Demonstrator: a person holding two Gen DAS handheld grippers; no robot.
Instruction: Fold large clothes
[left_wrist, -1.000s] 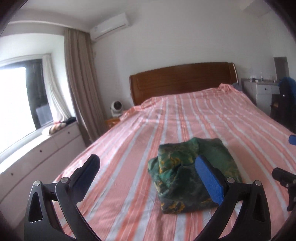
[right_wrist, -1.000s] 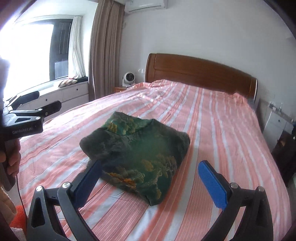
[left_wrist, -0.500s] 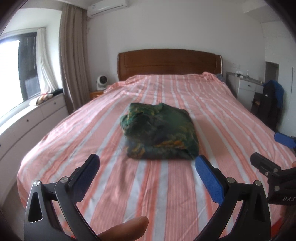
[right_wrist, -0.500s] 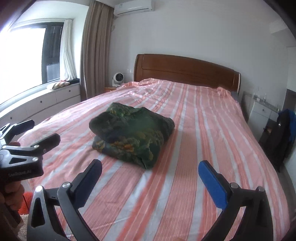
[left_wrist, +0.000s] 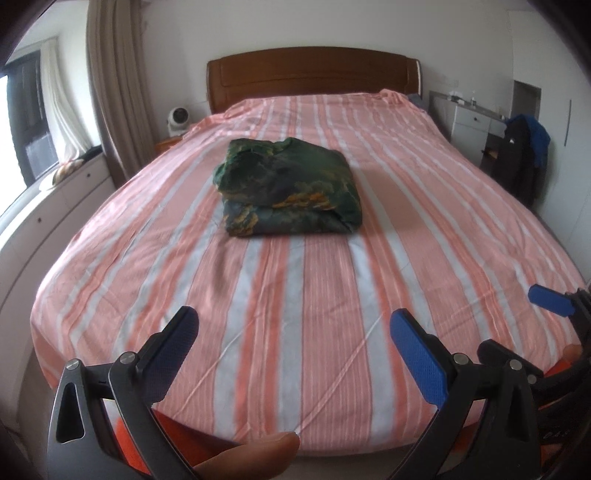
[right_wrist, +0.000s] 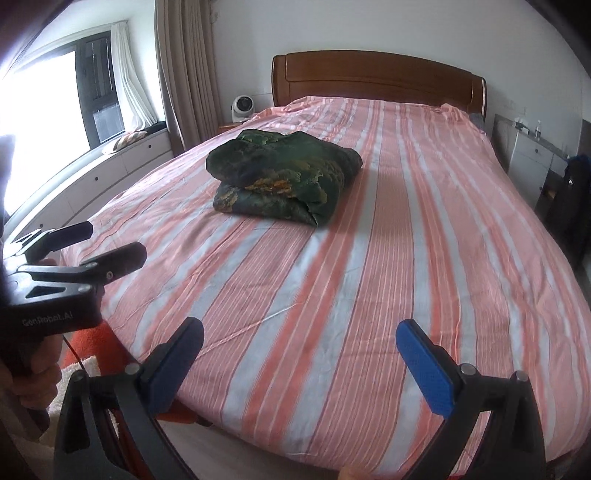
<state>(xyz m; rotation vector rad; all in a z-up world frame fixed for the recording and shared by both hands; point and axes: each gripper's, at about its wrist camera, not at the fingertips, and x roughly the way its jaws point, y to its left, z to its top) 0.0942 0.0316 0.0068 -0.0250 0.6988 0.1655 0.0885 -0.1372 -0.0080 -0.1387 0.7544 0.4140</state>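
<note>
A bedroom holds a wide bed (left_wrist: 295, 295) covered by a sheet striped in orange-pink and white, with a wooden headboard (left_wrist: 314, 74) at its far end. The folded green garment (left_wrist: 288, 192), patterned in dark green with yellow-orange patches, lies on the sheet around the bed's middle, toward the headboard and well apart from both tools. The left hand-held gripper (left_wrist: 293, 347) is held level at the foot of the bed, pointing toward the headboard, its blue-padded fingers spread wide with nothing between them; a fingertip (left_wrist: 255, 454) of the holding hand shows at the lower edge. The right hand-held gripper (right_wrist: 299, 354) is held likewise at the foot edge, fingers spread wide and empty. In the right wrist view the left tool appears at the left, gripped by a hand (right_wrist: 33, 373). Beside the headboard a small white fan (right_wrist: 242, 107) sits on a nightstand, with a beige curtain (right_wrist: 181, 74) and a window (right_wrist: 55, 110) along that side. On the opposite side of the headboard stand a white dresser (left_wrist: 469, 122) and dark clothing on a chair (left_wrist: 524, 147). The sheet between garment and foot edge is bare.
</note>
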